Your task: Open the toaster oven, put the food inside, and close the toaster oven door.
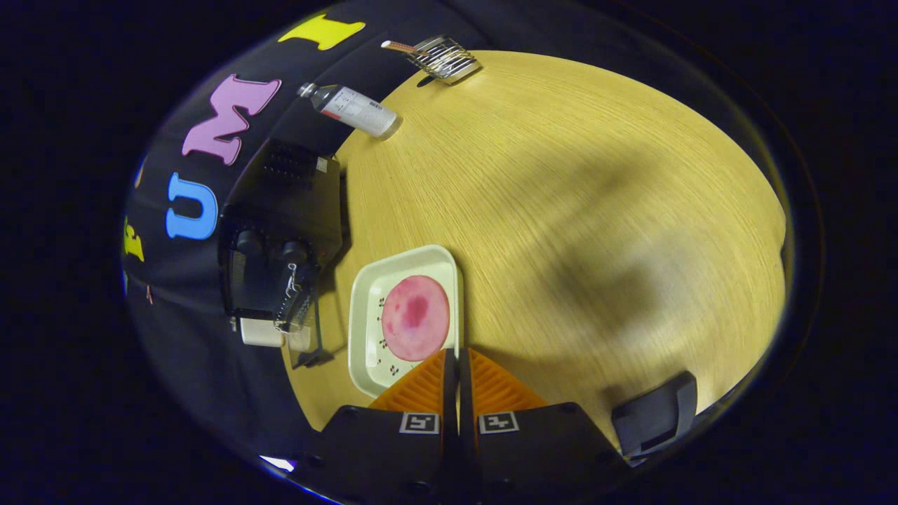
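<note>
Fingers (491,386) sit pressed together with nothing between them, the gripper (452,361) poised over the near edge of the tray (365,308), where the pink food (414,318) lies flat. Left of the tray stands the oven (277,245), a chain hanging at its front; whether the door is open I can't tell from up here. Looks like the opening step: the next move calls for swinging over to that door. Wood table (596,210), with a bottle (354,109) and rack (445,59) at its far edge, dark cloth behind.
</note>
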Demonstrator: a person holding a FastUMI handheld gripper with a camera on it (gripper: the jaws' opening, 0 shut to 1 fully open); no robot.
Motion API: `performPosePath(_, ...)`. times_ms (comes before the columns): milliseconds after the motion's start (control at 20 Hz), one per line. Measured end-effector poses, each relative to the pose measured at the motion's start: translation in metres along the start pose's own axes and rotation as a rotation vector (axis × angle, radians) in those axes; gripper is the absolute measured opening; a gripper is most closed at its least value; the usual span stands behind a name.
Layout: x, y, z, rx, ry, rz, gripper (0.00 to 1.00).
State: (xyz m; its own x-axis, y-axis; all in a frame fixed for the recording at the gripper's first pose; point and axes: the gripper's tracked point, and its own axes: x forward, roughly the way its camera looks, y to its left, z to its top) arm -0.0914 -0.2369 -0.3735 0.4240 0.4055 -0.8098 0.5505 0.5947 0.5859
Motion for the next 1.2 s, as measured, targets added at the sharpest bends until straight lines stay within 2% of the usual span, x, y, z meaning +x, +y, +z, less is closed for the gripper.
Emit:
performPosePath(400,-0.047,0.021,0.011,0.160,-0.067,0.083,0.06)
performPosePath(600,-0.068,0.051,-0.001,0.160,-0.104,0.125,0.06)
performPosePath(900,-0.055,0.120,-0.041,0.136,-0.113,0.184,0.06)
performPosePath(1200,-0.016,0.185,-0.074,0.104,-0.144,0.197,0.06)
